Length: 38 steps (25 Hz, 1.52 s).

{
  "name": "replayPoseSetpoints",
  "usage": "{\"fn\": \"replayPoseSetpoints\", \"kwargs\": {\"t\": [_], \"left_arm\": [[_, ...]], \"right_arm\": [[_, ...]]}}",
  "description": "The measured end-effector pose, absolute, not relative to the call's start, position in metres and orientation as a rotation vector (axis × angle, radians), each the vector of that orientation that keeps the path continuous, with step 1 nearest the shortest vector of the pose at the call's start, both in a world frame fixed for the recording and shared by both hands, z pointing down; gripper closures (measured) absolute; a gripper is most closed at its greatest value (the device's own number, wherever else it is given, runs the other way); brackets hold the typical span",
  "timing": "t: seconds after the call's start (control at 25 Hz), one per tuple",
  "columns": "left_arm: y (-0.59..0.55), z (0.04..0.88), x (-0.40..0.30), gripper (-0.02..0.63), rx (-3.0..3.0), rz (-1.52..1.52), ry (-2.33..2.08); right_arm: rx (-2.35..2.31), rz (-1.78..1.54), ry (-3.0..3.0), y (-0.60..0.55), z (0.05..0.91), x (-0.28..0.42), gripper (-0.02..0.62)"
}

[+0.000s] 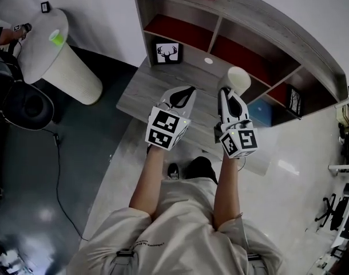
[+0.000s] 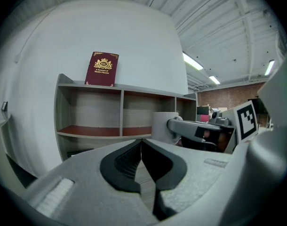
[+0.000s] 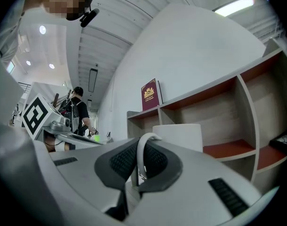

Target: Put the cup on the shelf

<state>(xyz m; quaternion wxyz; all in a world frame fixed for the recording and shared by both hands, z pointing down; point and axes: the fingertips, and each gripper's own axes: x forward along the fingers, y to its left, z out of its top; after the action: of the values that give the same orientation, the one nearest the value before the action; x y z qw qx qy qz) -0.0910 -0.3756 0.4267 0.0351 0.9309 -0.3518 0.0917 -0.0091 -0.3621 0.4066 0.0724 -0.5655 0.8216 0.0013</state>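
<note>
While you look down in the head view, a white cylinder (image 1: 63, 62) stands on the dark floor (image 1: 26, 171) at 10 o'clock, well apart from the counter (image 1: 137, 93). A deer picture (image 1: 168, 52) stands at 12 o'clock, at the left end of the shelf (image 1: 289, 36).

Your left gripper (image 1: 186, 91) hovers over the counter just left of centre. In the left gripper view its jaws (image 2: 142, 145) meet, with nothing between them. A red book (image 2: 101, 68) stands upright on top of the shelf at 11 o'clock in that view.

Your right gripper (image 1: 226, 91) is near the left one, at its 3 o'clock. In the right gripper view its jaws (image 3: 142, 145) are clamped on the handle (image 3: 139, 155) of the cup (image 3: 181, 136). The cup (image 1: 239, 77) is upright, held in the air above the counter at 1 o'clock in the head view. It is in front of the shelf's lower compartments and not yet on the shelf.
</note>
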Motion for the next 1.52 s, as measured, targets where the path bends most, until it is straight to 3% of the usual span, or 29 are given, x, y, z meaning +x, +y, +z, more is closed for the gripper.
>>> {"fn": "replayPoseSetpoints", "kwargs": {"t": [1.52], "left_arm": [[-0.488, 0.425, -0.025, 0.595, 2.812, 0.207, -1.140]], "right_arm": [[-1.596, 0.051, 2.576, -0.488, 0.418, 0.033, 0.575]]}}
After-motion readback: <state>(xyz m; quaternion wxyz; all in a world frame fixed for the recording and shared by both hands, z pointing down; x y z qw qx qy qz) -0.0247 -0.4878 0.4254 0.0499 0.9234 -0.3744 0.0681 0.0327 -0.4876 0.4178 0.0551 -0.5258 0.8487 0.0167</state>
